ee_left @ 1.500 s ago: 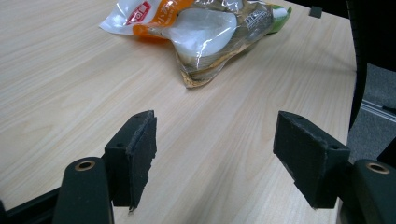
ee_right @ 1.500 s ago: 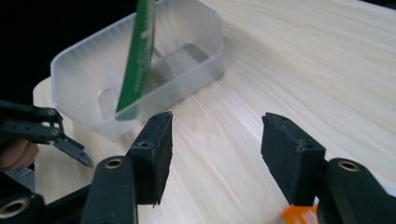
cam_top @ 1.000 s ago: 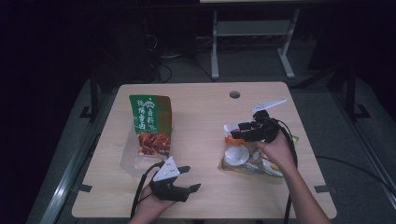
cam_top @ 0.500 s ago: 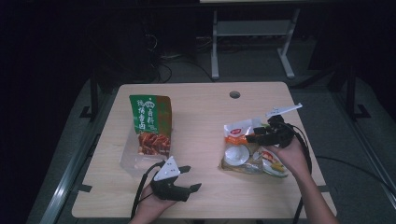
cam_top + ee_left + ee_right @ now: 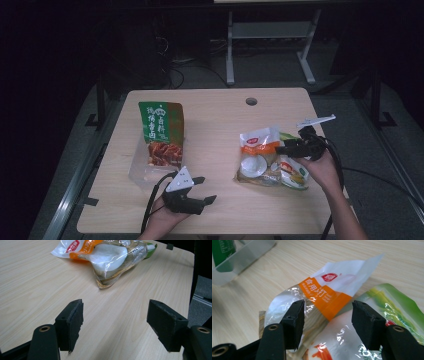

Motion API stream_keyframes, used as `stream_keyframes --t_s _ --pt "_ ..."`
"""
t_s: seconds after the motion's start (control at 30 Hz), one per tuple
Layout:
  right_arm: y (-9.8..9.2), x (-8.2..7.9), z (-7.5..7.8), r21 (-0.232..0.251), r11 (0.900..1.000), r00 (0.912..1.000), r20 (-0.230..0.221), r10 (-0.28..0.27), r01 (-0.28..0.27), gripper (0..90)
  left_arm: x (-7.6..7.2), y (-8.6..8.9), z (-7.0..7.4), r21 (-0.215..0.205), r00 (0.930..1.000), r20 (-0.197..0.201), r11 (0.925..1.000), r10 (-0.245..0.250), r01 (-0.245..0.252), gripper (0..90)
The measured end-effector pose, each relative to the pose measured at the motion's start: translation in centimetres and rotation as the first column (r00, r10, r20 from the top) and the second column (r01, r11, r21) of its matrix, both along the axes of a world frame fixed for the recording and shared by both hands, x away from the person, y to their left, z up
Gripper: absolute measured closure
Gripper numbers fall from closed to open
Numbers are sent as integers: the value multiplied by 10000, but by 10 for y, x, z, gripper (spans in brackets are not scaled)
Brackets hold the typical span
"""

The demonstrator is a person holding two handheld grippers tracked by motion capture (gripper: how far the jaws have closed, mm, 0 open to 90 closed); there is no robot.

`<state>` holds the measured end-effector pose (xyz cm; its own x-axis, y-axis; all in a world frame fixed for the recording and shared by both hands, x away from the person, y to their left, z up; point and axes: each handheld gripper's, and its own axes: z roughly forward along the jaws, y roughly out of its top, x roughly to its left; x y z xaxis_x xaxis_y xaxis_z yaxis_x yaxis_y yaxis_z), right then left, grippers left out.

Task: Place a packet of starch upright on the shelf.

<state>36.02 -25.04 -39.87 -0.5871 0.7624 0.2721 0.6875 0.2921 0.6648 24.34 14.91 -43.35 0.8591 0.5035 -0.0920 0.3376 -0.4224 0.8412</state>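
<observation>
While its jaws gape, the right gripper [image 5: 327, 322] partly hides the orange-banded bag [image 5: 324, 296].

Green pouch [image 5: 222, 250] — cut off.

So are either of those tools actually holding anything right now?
No. The right tool hovers with open jaws over the orange-and-white bag, its pads not pressing on it. The left tool stands open above bare table.
</observation>
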Motion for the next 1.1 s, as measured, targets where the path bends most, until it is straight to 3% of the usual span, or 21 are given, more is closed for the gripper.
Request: stream_keyframes --t_s 0.2,0.53,0.67,0.9,1.1 --pt "4 11 -10 -30 10000 9994 -322 90 -91 477 4 -2 0 26 10000 -66 10000 16 -16 291" --pt "16 23 -26 110 9988 9950 -872 490 -482 747 7 -5 1 128 9997 -219 9999 -52 55 292" --pt "21 21 -24 66 9974 9932 -907 727 -724 868 10 -7 2 89 9997 -233 9999 -57 59 294" --pt "25 11 -12 495 9930 9934 -359 1089 -1071 898 16 -14 1 5 9993 -382 10000 -24 24 294" --pt "26 -2 0 740 9855 9882 136 1523 -1529 898 26 -24 1 -139 9987 -512 9999 12 -19 294"
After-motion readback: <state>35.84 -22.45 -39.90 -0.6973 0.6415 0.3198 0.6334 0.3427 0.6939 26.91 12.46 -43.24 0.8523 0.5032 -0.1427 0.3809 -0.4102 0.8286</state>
